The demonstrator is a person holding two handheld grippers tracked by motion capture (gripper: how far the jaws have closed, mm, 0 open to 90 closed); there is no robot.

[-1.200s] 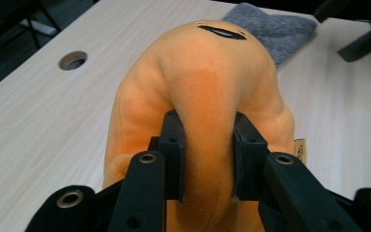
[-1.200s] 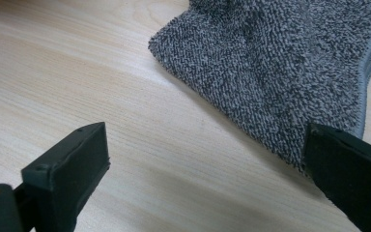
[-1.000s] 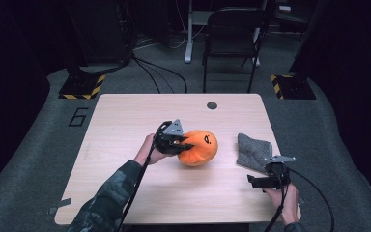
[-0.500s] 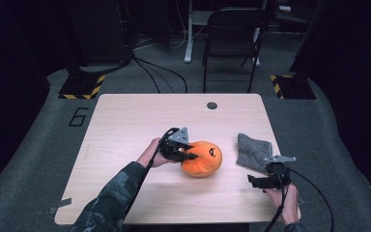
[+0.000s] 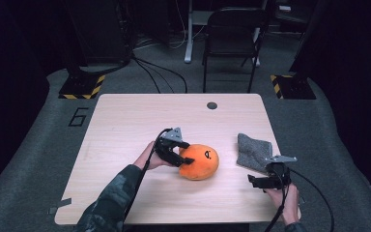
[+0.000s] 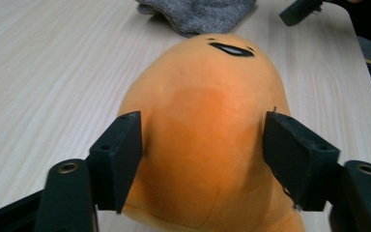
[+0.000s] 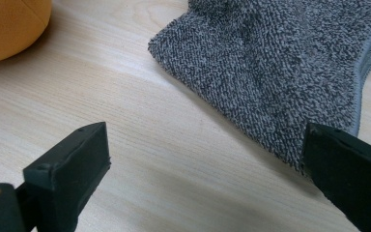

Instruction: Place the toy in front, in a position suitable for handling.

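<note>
High view: the orange plush toy [image 5: 199,162] is lying on the desk [image 5: 125,121] near its middle, a little toward the near edge. The left gripper [image 5: 183,155] is sitting at the toy's left end. Its fingers have just been opening, with the toy between them. In the left gripper view the toy [image 6: 207,130] is bulging between the two black fingers [image 6: 118,159]; whether the pads are touching the fabric is hard to say, but they are not squeezing it, so I am reading the grip as released. The bottom of that view is cutting off the toy's lower end. A small dark mark is showing on the toy's far end; its detail is too small to read from above.

The grey cloth [image 5: 255,151] is lying near the desk's right edge, well apart from the toy. The right gripper [image 5: 253,181] is resting near the near right corner, just short of the cloth. In the right gripper view its fingers [image 7: 72,169] are standing wide apart over bare wood, holding nothing, with the cloth [image 7: 280,72] running off the top and right of the picture and only a corner of the toy [image 7: 9,26] showing.
</note>
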